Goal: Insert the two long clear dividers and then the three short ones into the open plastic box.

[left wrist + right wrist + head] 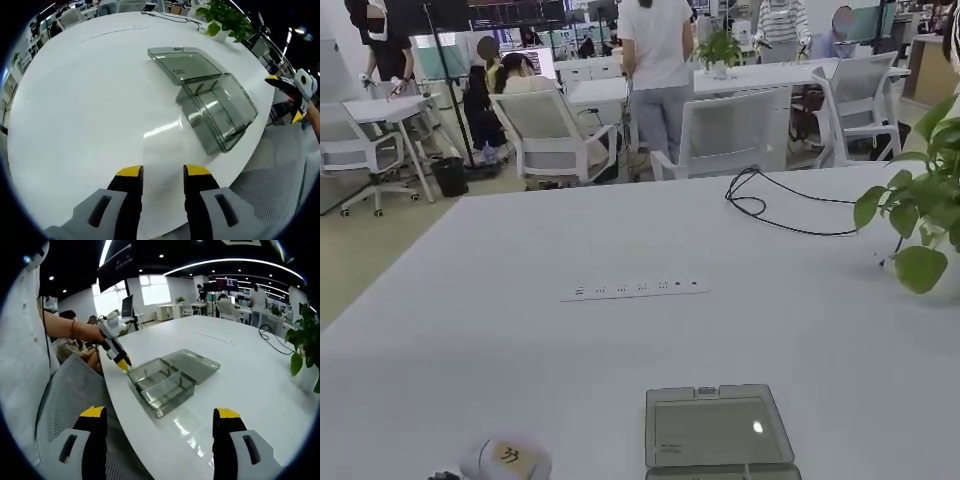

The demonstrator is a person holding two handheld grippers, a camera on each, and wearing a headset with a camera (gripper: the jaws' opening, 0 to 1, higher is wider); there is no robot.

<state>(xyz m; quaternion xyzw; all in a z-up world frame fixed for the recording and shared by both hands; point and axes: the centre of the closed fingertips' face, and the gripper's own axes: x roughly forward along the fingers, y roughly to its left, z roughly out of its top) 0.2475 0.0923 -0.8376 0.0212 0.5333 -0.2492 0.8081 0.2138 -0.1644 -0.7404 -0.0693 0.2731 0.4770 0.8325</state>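
1. Task item: the clear rectangular plastic box [220,112] stands open at the near edge of the white surface [520,330]. Its flat hinged lid [720,430] is laid back on the far side.
2. Contents: the clear walls and glare leave it impossible to tell whether any divider is seated.
3. Left tongs [163,172]: yellow tips apart, nothing between them. The box lies ahead and to their right.
4. Right tongs [160,415]: spread wide and empty, off the near edge above a grey mesh chair [65,390]. The box lies ahead, slightly left.
5. Judgement: the box's long axis appears to run along the near edge. The left tongs look nearer, with their tips just beside a box corner in the right gripper view.
6. Room: there is bare surface left of and beyond the box. The green potted plant [920,220] stands well apart. The near edge leaves little margin there.
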